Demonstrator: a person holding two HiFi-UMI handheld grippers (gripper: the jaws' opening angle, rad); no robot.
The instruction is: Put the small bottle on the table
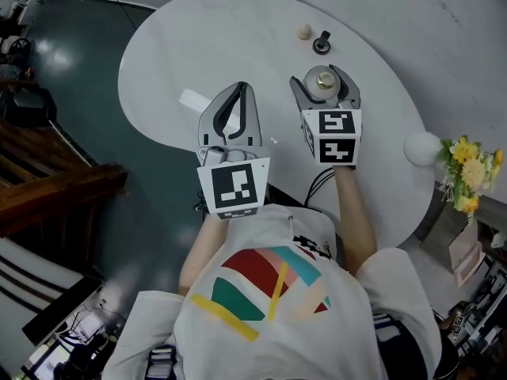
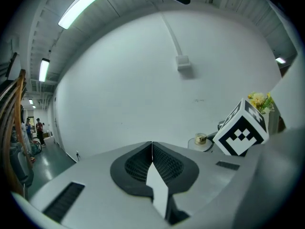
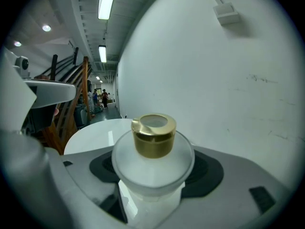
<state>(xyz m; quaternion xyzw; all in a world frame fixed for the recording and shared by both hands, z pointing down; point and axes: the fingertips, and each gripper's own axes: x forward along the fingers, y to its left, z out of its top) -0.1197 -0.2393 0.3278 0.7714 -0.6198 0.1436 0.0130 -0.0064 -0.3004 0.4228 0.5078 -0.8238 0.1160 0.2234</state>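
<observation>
**Over the white table (image 1: 238, 38), a small bottle (image 3: 153, 149) is clamped in the right gripper (image 3: 155, 175)**

The frosted bottle is held upright by its body between the two jaws, with its gold cap uppermost. Whether its base touches the tabletop cannot be told. The left gripper (image 2: 152, 149) is held beside it with its jaws pressed together on nothing. Further along the table, a beige ball (image 1: 303, 32) and a black piece (image 1: 322, 43) are seen.
</observation>
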